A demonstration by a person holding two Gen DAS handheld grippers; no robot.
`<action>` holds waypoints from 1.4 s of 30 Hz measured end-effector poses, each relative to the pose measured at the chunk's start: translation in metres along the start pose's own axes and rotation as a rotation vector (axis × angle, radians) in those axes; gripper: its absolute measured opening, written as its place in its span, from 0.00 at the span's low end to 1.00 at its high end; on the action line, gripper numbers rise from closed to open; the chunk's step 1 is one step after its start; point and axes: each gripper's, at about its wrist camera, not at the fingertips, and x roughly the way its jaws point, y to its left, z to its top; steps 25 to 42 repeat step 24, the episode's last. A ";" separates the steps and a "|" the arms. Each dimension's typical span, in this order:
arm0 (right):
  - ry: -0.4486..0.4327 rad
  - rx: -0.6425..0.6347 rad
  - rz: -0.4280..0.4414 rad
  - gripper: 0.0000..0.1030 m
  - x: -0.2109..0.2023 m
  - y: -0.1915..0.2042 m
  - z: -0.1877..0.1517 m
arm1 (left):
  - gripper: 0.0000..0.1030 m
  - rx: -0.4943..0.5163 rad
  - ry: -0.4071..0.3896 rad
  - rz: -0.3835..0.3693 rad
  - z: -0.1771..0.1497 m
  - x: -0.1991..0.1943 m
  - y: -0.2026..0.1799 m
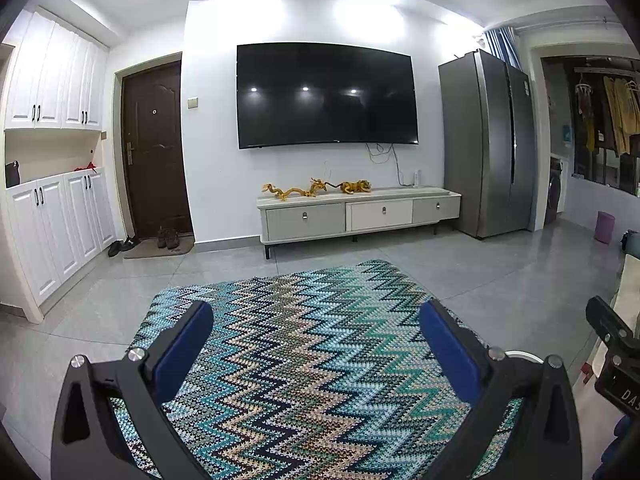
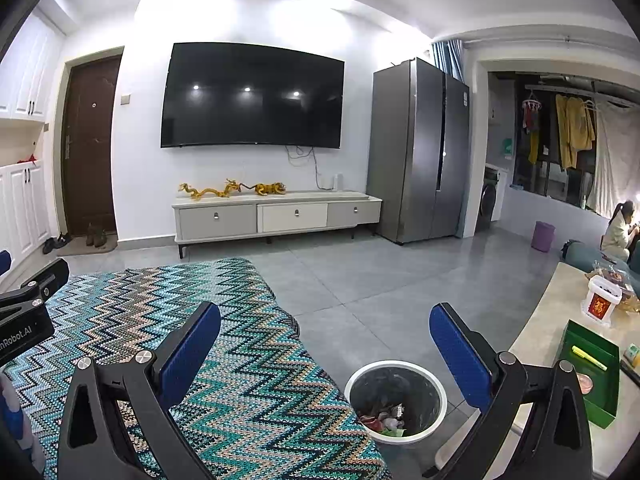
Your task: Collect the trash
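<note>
1. Left gripper [image 1: 316, 340]: blue ribbed fingers [image 1: 182, 350] spread wide, nothing between them, held above the zigzag cloth [image 1: 304, 360].
2. Right gripper [image 2: 325, 342]: blue fingers [image 2: 190, 354] also spread wide, empty; left finger was over the cloth's right edge, right finger over bare floor beside the worktop [image 2: 536, 344].
3. Trash bin [image 2: 396, 402]: round, white rim, dark liner, stood on the floor between the cloth-covered surface and the worktop, just below the right gripper's gap. Crumpled wrappers, red, white and green, lay at its bottom. In the left wrist view only a sliver of white rim showed behind the right finger.
4. Zigzag cloth: knitted, teal, tan and navy chevrons, draped over a flat surface; its far edge rounded, right edge dropped off near the bin.
5. Worktop: pale, smooth, straight front edge; it carried a green open box [image 2: 588, 372] with a yellow marker inside, and a white container with a red label.
6. Floor [image 2: 360, 280]: grey glossy tiles, open room from the cloth to the TV cabinet [image 2: 276, 216] and the steel fridge [image 2: 420, 152].
7. A person [image 2: 618, 232] sat far right, well apart.
</note>
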 end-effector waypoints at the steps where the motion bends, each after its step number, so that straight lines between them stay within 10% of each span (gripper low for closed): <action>1: 0.000 0.001 -0.001 0.99 0.000 0.000 0.000 | 1.00 0.001 0.001 -0.001 0.000 0.000 0.000; 42: 0.007 0.002 -0.005 0.99 0.000 0.000 0.001 | 1.00 -0.002 0.036 -0.020 -0.001 0.003 0.003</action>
